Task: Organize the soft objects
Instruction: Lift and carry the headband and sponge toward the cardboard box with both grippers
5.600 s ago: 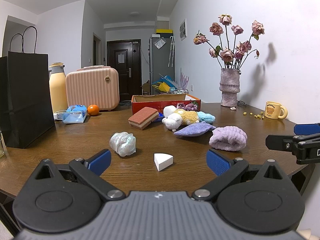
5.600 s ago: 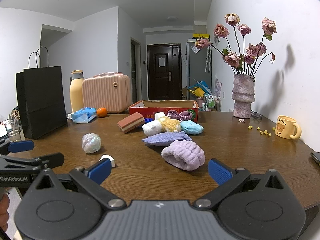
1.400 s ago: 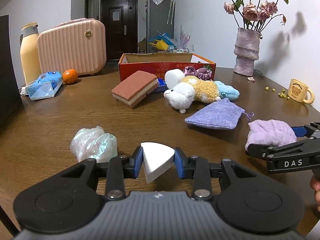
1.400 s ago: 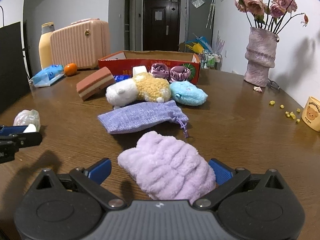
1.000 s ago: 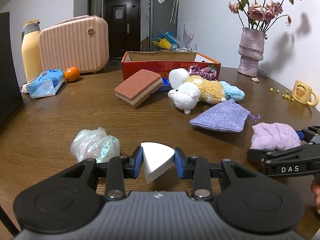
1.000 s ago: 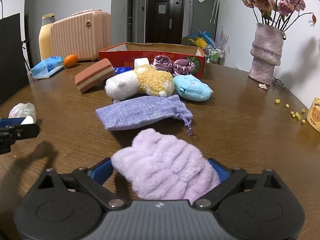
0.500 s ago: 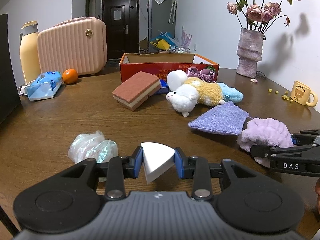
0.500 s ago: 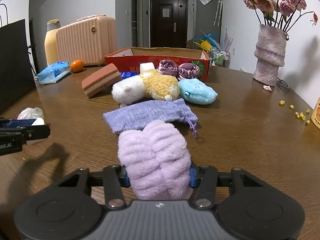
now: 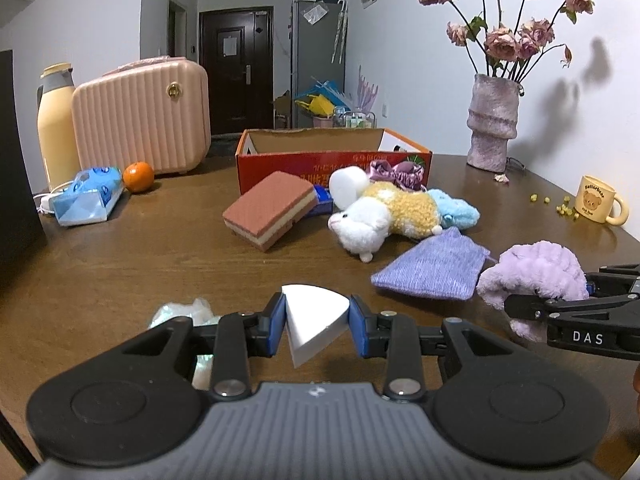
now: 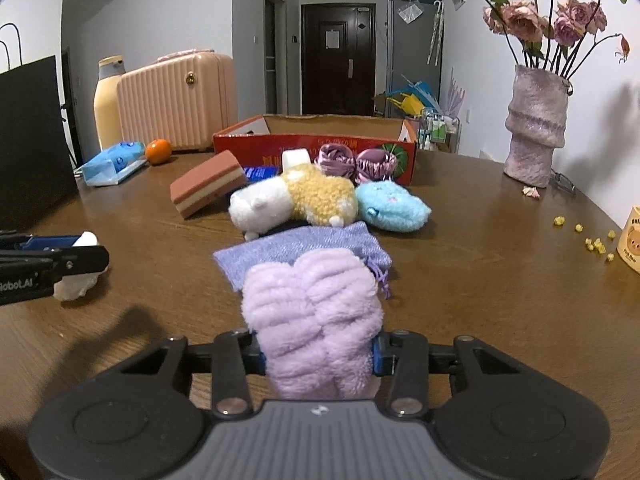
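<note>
Behind the left gripper (image 9: 318, 322) a crumpled iridescent plastic wad (image 9: 188, 312) is mostly hidden by the black linkage, so only its upper edge shows. The gripper's blue fingers (image 9: 276, 326) are clamped on a white wedge sponge (image 9: 314, 322), held just above the brown surface (image 9: 140, 264) near its front edge; the wedge's point hangs downward.

From the right wrist view, the right gripper (image 10: 318, 354) has just been closing and now squeezes a lilac fluffy headband (image 10: 314, 316), bunched so thickly that its blue fingers (image 10: 382, 354) barely show at either side. The headband's lower end is lost behind the gripper body. It overlaps the near edge of a purple drawstring pouch (image 10: 296, 246), whose front part is covered.

Both grippers tilt down toward the surface, side by side, the right one entering the left view only as a black bar marked DAS, cut off at the frame.

Farther back, toward the middle of the surface, a white and yellow plush toy (image 9: 384, 216) lies against a blue plush (image 9: 458, 212), beside a brown layered sponge (image 9: 270, 208). Purple scrunchies (image 10: 354, 162) sit against the front wall of a red cardboard box (image 9: 332, 160); its inside cannot be seen.
</note>
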Tool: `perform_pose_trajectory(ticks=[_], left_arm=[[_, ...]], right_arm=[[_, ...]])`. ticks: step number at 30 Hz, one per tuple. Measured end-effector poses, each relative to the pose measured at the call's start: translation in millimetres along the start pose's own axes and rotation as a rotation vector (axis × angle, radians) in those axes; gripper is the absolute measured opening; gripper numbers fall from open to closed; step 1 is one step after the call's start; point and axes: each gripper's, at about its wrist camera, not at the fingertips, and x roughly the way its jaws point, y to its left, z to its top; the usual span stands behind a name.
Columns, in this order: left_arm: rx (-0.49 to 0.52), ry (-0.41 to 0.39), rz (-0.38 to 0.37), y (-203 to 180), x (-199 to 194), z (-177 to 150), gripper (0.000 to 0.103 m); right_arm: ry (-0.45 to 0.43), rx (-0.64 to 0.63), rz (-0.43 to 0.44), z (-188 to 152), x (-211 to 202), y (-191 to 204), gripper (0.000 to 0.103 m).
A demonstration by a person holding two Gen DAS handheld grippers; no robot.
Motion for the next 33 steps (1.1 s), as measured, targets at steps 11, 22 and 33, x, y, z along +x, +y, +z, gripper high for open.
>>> perform_pose_trajectory(ticks=[11,22,33], left_arm=[[0.012,-0.052,-0.001,4.3,-4.2,20.5,0.034],[0.018,-0.084,0.009,17.9,1.1,43.7,0.034],[0.032,-0.113,0.022,28.3,13.8,69.7,0.034]], right_arm=[[-0.044,-0.007,-0.016,18.2,-6.1,0.5,0.041],[-0.082,-0.019,-0.025,41.3,-2.5,3.4,0.041],[-0.114,-0.022,-0.037,66.2,9.1,2.7,0.041]])
